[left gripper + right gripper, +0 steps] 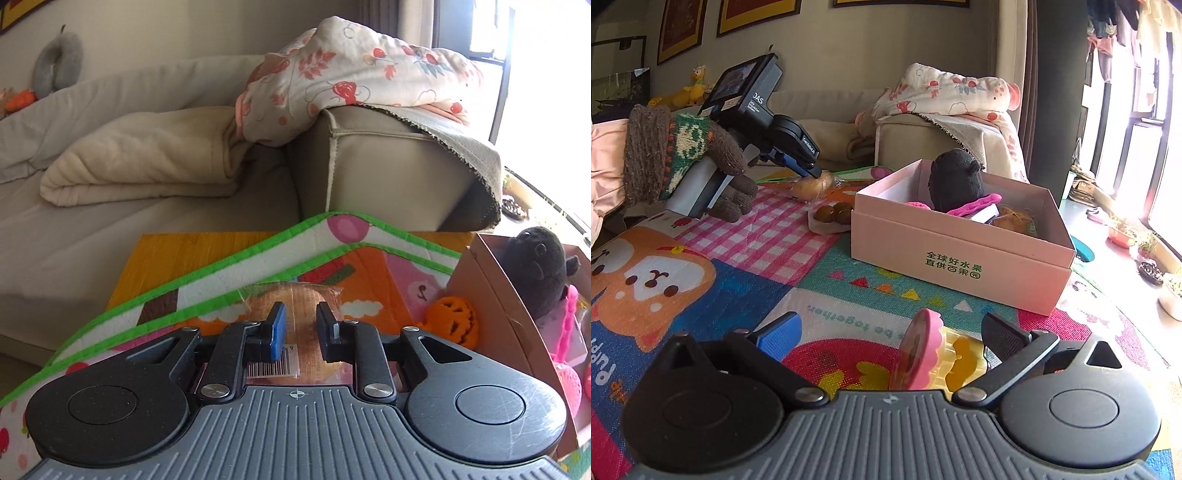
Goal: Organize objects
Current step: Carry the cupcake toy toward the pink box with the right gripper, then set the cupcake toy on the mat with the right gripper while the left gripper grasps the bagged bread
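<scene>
Left wrist view: the left gripper (pixel 298 328) hangs over a wrapped bun (pixel 295 314) lying on the play mat (pixel 369 291). Its fingers (pixel 275 330) stand a little apart on either side of the bun's clear wrapper; whether the pads press on it cannot be told. The bun looks light and soft, its film slippery and crinkly, so a gentle hold across the middle suits it better than a hard squeeze. One orange pumpkin toy (pixel 452 321) sits just beside the pink box (pixel 491 295), in which one black plush toy (pixel 535 266) rests.

Right wrist view: the right gripper (pixel 890 339) has its fingers spread wide, holding nothing, with one toy with a pink disc and yellow body (pixel 931 358) lying between them on the mat. It looks like stiff, light plastic; the yellow body offers the flatter hold. A gloved hand (pixel 713 166) carries the left gripper over the bun (pixel 812 186). One small tub (pixel 831 218) holding about three dark round things sits against the box.
</scene>
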`<state>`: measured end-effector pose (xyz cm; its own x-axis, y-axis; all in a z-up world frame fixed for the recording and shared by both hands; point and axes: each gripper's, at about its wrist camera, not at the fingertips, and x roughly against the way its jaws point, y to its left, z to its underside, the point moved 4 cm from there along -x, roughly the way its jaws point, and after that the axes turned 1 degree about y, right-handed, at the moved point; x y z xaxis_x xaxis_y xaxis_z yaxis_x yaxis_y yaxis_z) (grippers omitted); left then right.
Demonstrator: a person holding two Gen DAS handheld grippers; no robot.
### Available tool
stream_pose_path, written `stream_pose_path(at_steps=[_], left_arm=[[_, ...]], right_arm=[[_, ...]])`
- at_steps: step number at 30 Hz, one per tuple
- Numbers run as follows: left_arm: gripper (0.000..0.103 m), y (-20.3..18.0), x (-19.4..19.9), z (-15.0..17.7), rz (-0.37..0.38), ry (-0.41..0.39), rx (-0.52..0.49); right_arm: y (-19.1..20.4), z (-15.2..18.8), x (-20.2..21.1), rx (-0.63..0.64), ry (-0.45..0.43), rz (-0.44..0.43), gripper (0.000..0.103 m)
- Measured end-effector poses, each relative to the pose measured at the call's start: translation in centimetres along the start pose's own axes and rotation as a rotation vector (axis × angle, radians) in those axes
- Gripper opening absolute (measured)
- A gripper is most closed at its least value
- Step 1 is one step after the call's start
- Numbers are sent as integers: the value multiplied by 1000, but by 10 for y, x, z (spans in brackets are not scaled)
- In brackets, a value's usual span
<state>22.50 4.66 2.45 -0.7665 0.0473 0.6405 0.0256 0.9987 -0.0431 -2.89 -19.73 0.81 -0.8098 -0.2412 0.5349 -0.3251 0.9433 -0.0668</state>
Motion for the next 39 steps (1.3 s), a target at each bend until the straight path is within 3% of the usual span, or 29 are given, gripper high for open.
stream_pose_path(at_steps=[5, 10, 13, 18, 25, 32, 34, 37, 39], left_arm=[[25, 3, -3, -2, 2, -12, -14], [25, 31, 7, -2, 40, -85, 149], [26, 37, -4, 1, 89, 12, 164], [26, 29, -9, -2, 181, 46, 137], [27, -1, -19, -4, 210, 50, 96], [42, -23, -23, -4, 346, 115, 87], [65, -25, -24, -3, 401, 133, 118], [77, -30, -24, 0, 430, 138, 116], [77, -36, -25, 3, 403, 147, 79]], right_arm=[[-1, 0, 0, -6, 2, 3, 103], [-1, 0, -1, -4, 8, 5, 103], [-1, 0, -2, -4, 13, 3, 103], [0, 0, -4, 0, 20, 4, 103], [0, -1, -5, 3, 26, 9, 103], [1, -1, -5, 5, 30, 8, 103], [1, -1, -5, 6, 29, 7, 103], [0, -1, -5, 6, 27, 3, 103], [0, -1, -5, 7, 27, 0, 103]])
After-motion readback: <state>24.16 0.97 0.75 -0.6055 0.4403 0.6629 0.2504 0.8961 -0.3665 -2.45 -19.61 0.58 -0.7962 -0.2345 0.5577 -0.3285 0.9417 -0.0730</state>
